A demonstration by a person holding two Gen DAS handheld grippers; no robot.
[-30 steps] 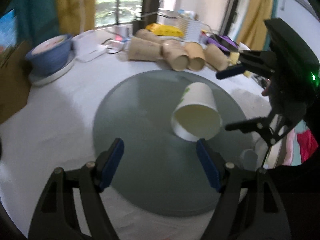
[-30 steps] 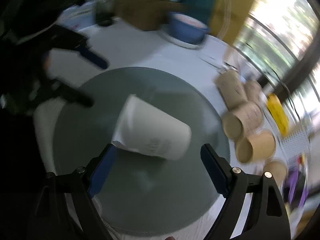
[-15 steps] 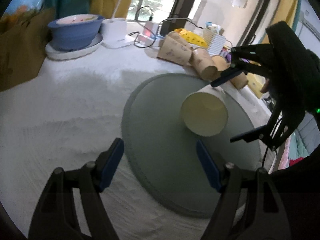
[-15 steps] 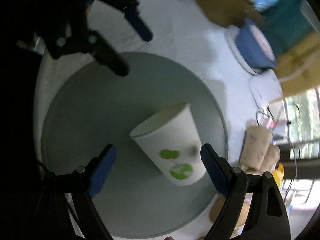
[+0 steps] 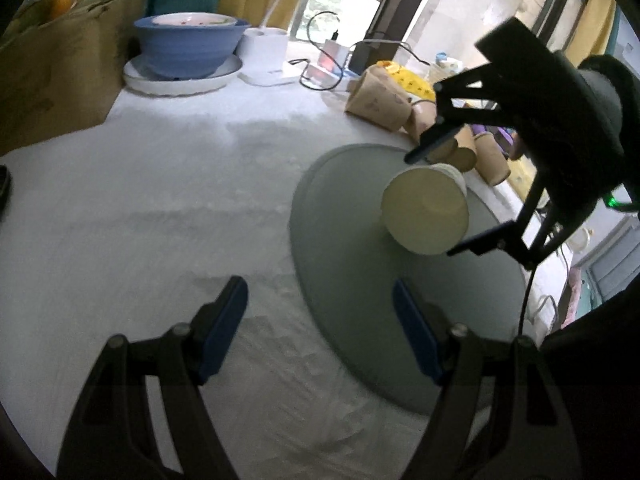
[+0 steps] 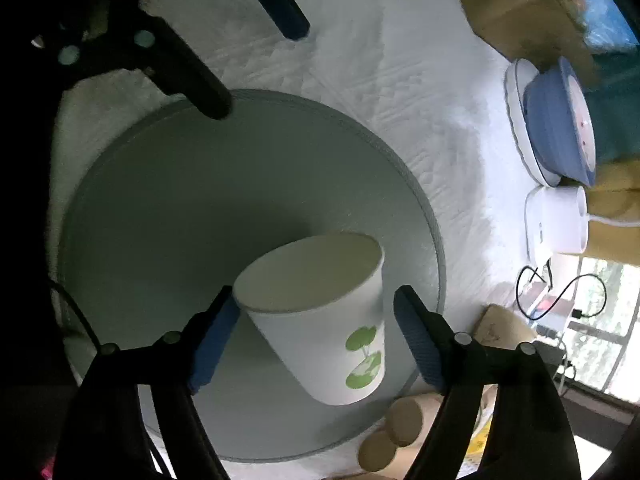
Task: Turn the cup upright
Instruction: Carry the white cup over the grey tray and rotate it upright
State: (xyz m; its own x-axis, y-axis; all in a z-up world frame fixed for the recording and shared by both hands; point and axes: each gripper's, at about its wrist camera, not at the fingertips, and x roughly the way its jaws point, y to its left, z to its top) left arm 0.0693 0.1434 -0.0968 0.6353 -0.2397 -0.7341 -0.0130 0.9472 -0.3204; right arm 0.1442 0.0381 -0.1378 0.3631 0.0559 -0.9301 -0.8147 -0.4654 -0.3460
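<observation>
Right gripper (image 6: 314,332) spread wide, blue-padded fingers (image 6: 212,342) on either side of the paper cup (image 6: 320,316). Left pad sits just beside the cup rim; contact cannot be confirmed. Right pad stands apart from the cup wall. Cup is white with a green leaf print, mouth facing away from the right wrist camera toward the left gripper. Whether it rests on the mat or is lifted off it cannot be told. Cup sits over the round grey mat (image 6: 180,184), toward the mat's edge nearest the brown cups.

Left gripper (image 5: 320,330) also wide, nothing between its fingers (image 5: 224,320). It hangs over the white tablecloth (image 5: 160,200), its right finger over the near rim of the grey mat. From the left wrist view the cup mouth faces the camera, pale interior visible, with the right gripper's two fingers above and below it.

Beyond the mat: several brown paper cups (image 5: 380,100) lying on their sides in a cluster, a yellow packet (image 5: 408,78) just behind them. Farther back on the left, a blue bowl (image 5: 188,44) stands on a white plate (image 5: 180,80), a white device (image 5: 266,54) beside it, cables (image 5: 320,52) near the window. A cardboard box (image 5: 52,76) stands at the far left edge.
</observation>
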